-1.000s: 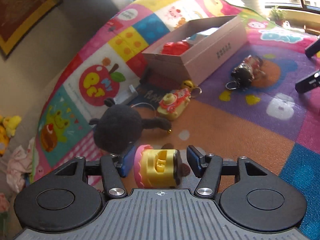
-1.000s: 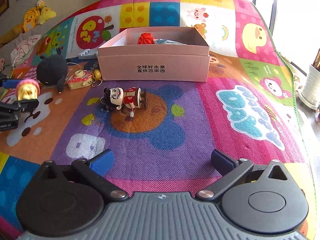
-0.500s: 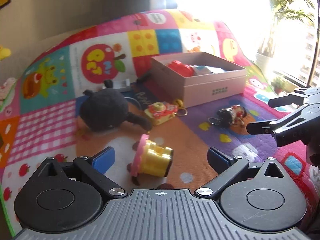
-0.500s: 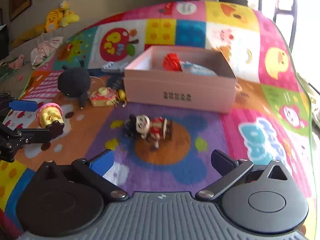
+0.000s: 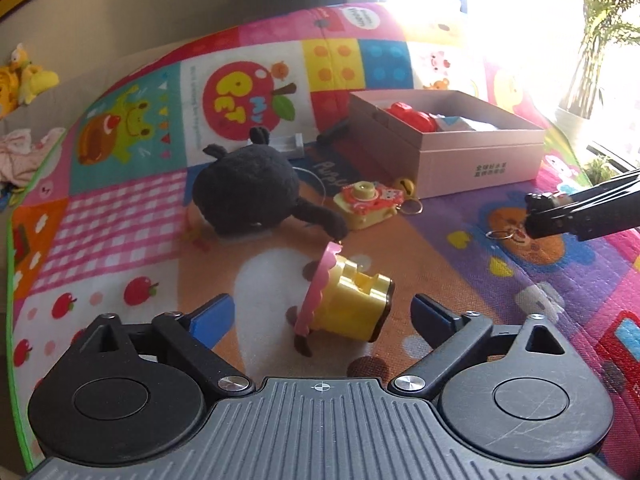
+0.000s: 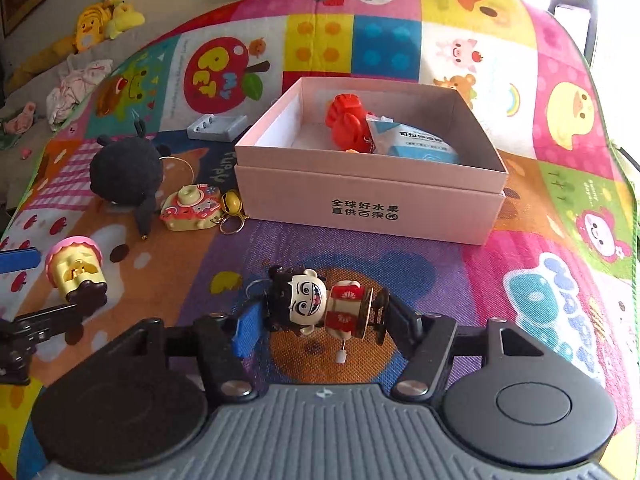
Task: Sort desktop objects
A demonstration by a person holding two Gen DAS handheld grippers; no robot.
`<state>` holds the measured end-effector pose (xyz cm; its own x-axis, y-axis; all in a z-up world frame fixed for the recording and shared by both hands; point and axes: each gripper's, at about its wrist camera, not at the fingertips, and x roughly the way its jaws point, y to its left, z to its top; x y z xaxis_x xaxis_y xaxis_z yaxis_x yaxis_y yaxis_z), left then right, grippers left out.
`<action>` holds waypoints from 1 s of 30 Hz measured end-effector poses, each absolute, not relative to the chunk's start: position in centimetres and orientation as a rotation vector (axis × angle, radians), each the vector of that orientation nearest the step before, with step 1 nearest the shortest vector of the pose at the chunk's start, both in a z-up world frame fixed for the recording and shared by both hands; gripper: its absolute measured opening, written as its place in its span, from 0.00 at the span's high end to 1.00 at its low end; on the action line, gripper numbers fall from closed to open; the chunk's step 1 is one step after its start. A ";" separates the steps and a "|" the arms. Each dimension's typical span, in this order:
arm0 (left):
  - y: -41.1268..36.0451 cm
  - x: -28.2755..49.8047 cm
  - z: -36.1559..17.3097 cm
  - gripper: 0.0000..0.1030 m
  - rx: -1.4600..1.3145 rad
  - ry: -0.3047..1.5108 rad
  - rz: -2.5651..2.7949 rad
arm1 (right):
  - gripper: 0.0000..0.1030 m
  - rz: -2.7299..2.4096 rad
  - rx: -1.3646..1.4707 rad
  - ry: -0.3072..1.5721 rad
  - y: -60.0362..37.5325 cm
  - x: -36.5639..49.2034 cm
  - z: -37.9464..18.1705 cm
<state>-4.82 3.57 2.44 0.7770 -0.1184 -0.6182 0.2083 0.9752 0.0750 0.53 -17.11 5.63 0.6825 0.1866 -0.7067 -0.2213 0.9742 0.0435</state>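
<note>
The right claw (image 6: pixel 320 322) is clamped on a doll (image 6: pixel 320 306) lying sideways on the mat (image 6: pixel 520 248), just in front of the pink box (image 6: pixel 372 204). The left claw (image 5: pixel 322 318) stands apart around a yellow cupcake toy (image 5: pixel 346 298) tipped on its side, touching neither finger. A black plush (image 5: pixel 246 194) and a camera toy (image 5: pixel 370 204) lie near the box's left end.

Each of the tongs, left tongs (image 5: pixel 322 314) and right tongs (image 6: pixel 326 326), has black linkage arms ending in blue-padded fingers (image 5: pixel 212 316). The arms pivot on silver screws (image 5: pixel 232 382) beside round black discs. A grey ribbed body with a small crosshair mark (image 5: pixel 320 387) sits between them.
</note>
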 end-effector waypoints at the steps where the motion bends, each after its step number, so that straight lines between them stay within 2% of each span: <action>1: 3.2 -4.7 2.3 0.22 0.159 0.658 -0.183 | 0.37 0.234 -0.038 0.786 -17.6 0.0 6.0; 2: 2.8 -4.7 2.2 0.27 0.172 0.659 -0.190 | 0.37 0.239 -0.032 0.786 -17.9 -0.5 6.4; 5: 1.9 -4.6 1.7 0.27 0.206 0.650 -0.190 | 0.37 0.249 -0.011 0.796 -18.9 -1.9 7.3; 7: 1.4 -4.5 1.4 0.31 0.238 0.639 -0.185 | 0.37 0.258 -0.005 0.807 -19.2 -2.6 7.5; 8: 1.2 -4.5 1.4 0.43 0.253 0.635 -0.183 | 0.37 0.264 -0.005 0.813 -19.3 -3.0 7.6; 9: 1.1 -4.5 1.4 0.50 0.266 0.634 -0.182 | 0.37 0.268 -0.008 0.815 -19.3 -3.4 7.6; 11: 0.8 -4.7 1.7 0.54 0.282 0.629 -0.199 | 0.37 0.277 -0.016 0.814 -19.3 -4.0 7.8; 16: 0.0 -5.6 4.5 0.54 0.273 0.578 -0.280 | 0.37 0.286 -0.031 0.754 -20.1 -5.4 9.6; 20: -1.9 -4.8 8.3 0.54 0.283 0.467 -0.358 | 0.37 0.259 0.004 0.651 -21.7 -5.5 12.4; 25: -5.7 -0.1 10.8 0.54 0.314 0.350 -0.379 | 0.37 0.241 0.056 0.489 -23.1 -5.2 16.5; 30: -9.0 5.8 10.0 0.54 0.299 0.363 -0.401 | 0.37 0.215 0.062 0.465 -23.6 -4.2 17.1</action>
<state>5.81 -9.01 10.02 0.8584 -0.3232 -0.3984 0.4284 0.8789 0.2100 -4.20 -23.64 17.12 0.8718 0.2195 -0.4380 -0.1915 0.9756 0.1078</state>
